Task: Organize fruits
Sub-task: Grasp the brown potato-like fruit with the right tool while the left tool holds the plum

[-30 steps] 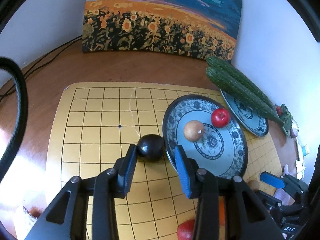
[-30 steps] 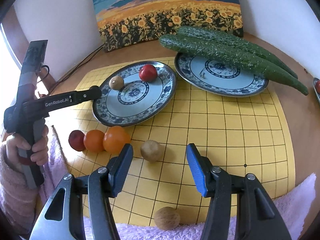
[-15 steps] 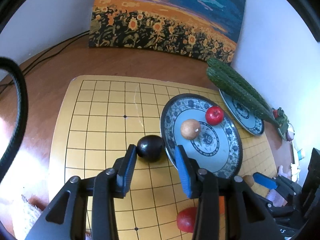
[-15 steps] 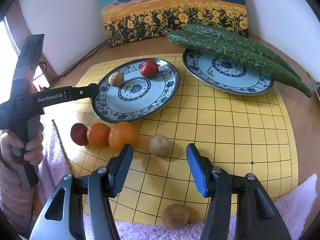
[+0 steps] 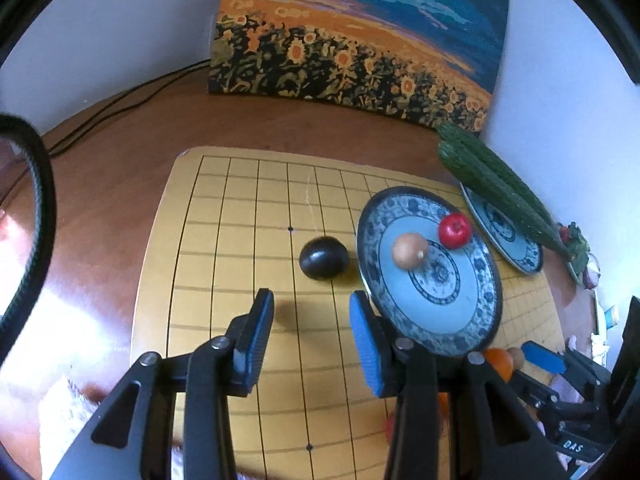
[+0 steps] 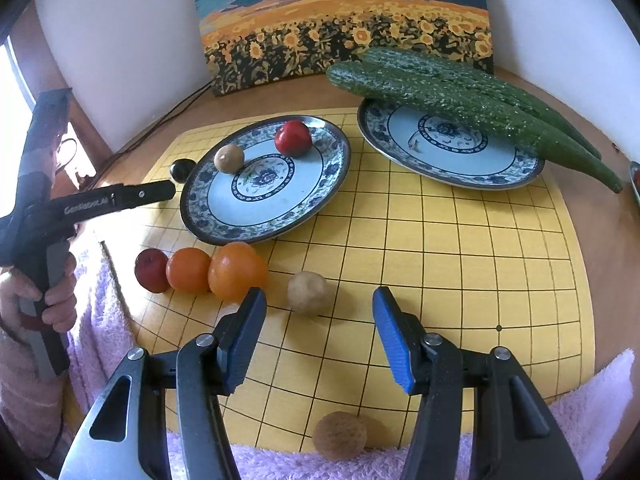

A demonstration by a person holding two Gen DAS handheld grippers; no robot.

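A black plum (image 5: 324,258) lies on the yellow grid board (image 5: 240,240), just left of a blue-patterned plate (image 5: 440,308). That plate carries a brown round fruit (image 5: 410,250) and a red fruit (image 5: 455,230). My left gripper (image 5: 312,308) is open and empty, a short way behind the plum. My right gripper (image 6: 318,308) is open too, and a tan round fruit (image 6: 308,293) sits on the board just ahead of its fingertips, untouched. Left of it lie two oranges (image 6: 236,270) and a dark red plum (image 6: 151,270). A walnut-like fruit (image 6: 340,434) rests at the board's near edge.
A second patterned plate (image 6: 440,152) at the back right holds two long cucumbers (image 6: 460,96). A sunflower painting (image 6: 340,32) leans on the wall behind. Purple towel (image 6: 592,420) lines the near edge. A person's hand (image 6: 60,300) holds the left gripper's handle; cables run along the table at the left.
The left gripper has drawn back from the black plum, which was at its fingertips and now lies clear ahead. The right gripper has hardly moved.
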